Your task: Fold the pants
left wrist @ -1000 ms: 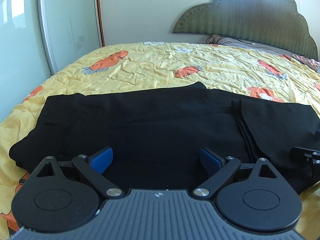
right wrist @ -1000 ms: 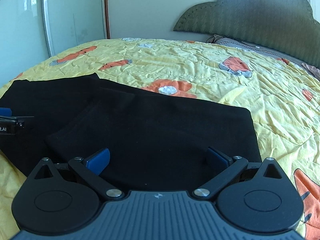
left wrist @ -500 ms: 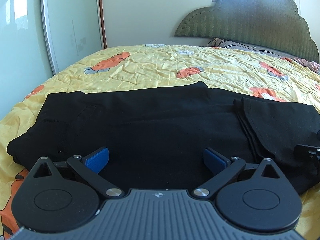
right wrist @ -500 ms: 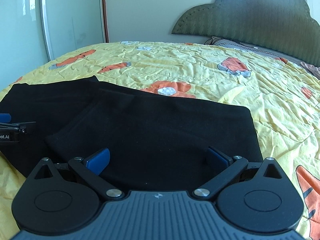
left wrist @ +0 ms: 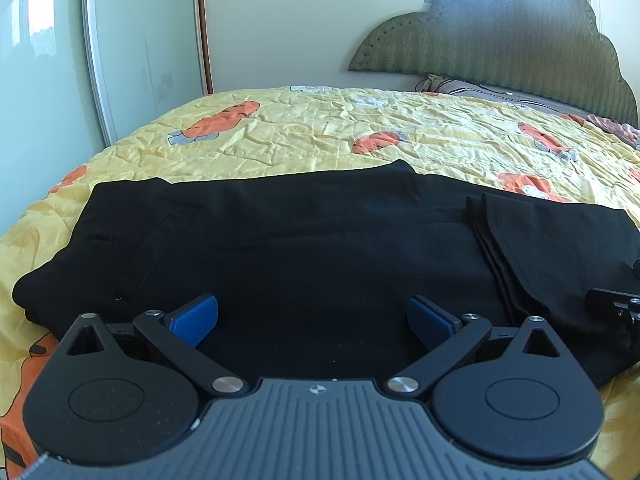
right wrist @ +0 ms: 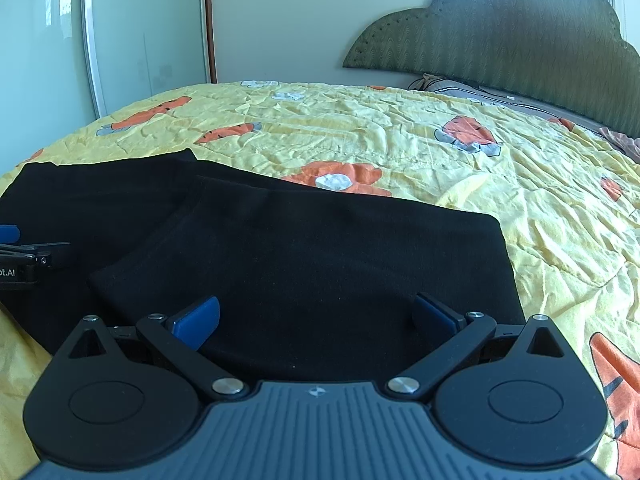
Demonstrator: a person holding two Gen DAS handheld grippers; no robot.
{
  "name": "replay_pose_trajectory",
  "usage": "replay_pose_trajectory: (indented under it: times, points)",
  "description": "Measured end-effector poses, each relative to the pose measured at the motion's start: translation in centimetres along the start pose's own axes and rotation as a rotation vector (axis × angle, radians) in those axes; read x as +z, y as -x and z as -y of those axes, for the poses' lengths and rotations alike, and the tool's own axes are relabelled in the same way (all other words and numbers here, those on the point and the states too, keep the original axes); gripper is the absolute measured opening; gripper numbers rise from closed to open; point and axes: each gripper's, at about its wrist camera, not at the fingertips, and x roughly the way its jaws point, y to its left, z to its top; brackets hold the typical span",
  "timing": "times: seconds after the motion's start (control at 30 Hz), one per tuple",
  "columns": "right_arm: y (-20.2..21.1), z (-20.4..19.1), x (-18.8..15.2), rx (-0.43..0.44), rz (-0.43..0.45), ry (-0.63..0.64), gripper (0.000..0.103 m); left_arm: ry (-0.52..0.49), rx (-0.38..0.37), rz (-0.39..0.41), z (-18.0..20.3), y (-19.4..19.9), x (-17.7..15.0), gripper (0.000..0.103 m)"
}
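Black pants lying flat on bed, both grippers spread wide above them.

Yellow quilt [left wrist: 304,128] covering the bed; pants [left wrist: 304,240] stretching across its near edge, leg ends folded over at right [right wrist: 320,248]. Left gripper [left wrist: 313,318] and right gripper [right wrist: 316,318] hovering released, grasping nothing, blue pads [left wrist: 194,320] parted.

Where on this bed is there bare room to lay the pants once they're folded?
Free: the yellow quilt between the black pants and the green headboard, and the strip right of the pants. Crowded: the near edge, covered by the pants with the left hand-held gripper and right hand-held gripper over them.
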Motion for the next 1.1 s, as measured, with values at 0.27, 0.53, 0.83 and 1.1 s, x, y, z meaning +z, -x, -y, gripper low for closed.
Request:
replay_pose_trajectory:
  times: [0.27,0.53,0.83,1.1]
  points:
    - [0.0,-0.1,0.0,0.001,0.001,-0.001,0.103,0.002,-0.001,-0.002,-0.1,0.0,0.0,0.103]
    - [0.1,-0.1,0.1,0.0,-0.002,0.001,0.103,-0.011,-0.019,0.013,-0.4,0.6,0.1,0.1]
    - [3.6,-9.1,3.0,0.142,0.195,0.217,0.103,0.166,-0.005,0.01,-8.1,4.8,2.1,0.099]
    - [4.4,-24.3,2.6,0.31,0.318,0.692,0.089,0.609,-0.06,-0.125,-20.3,3.8,2.0,0.095]
